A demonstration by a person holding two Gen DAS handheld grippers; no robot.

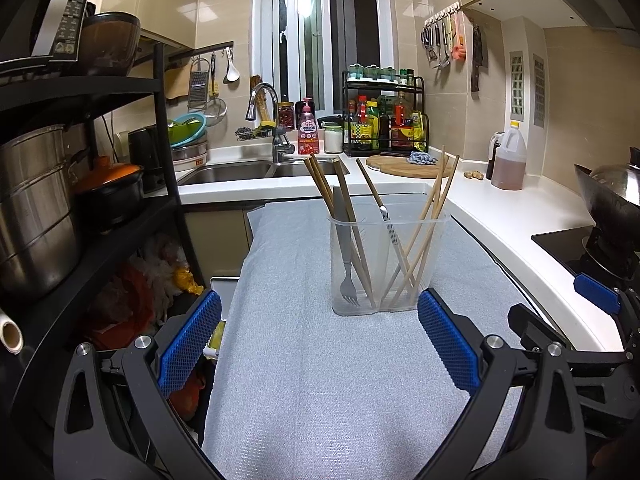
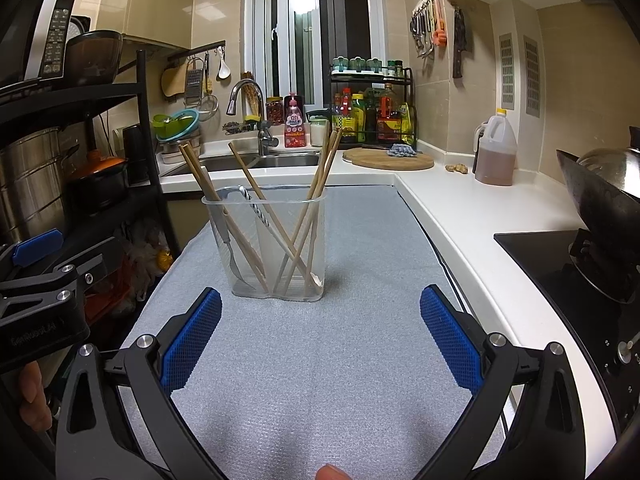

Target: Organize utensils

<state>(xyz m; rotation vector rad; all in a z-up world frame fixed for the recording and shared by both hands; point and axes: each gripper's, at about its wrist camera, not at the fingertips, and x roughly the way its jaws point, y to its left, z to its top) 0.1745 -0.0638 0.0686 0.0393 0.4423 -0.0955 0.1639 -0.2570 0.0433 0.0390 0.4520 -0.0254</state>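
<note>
- While both grippers hang above the grey mat [image 1: 320, 380], the left gripper [image 1: 320, 344] has its blue-padded fingers [image 1: 188, 344] spread wide apart, holding nothing and touching nothing.
- With the same wide spread, the right gripper [image 2: 320, 340] holds nothing between its blue pads [image 2: 452, 340]; only bare mat shows in the gap.
- Seen from the left wrist, the right gripper's blue tip [image 1: 596, 288] shows at the far right edge, beside the white counter [image 1: 520, 216].
- On the mat ahead of both grippers stands the clear plastic holder [image 1: 384, 268], upright, apart from both sets of fingers.
- Inside it, a grey fork [image 1: 343, 248] stands tines-down at the left side, leaning against the wall.
- Wooden chopsticks [image 1: 424, 224] lean in several directions, some to the left by the fork, others crossed at the right, their ends rising well above the rim.
- One utensil with a black-and-white patterned handle [image 1: 386, 220] leans near the middle of the holder.
- From the right wrist, the holder [image 2: 276, 248] sits left of centre, with the same contents fanned out.
- Behind the mat lie a steel sink [image 1: 248, 170] and a round wooden board [image 1: 408, 164].
</note>
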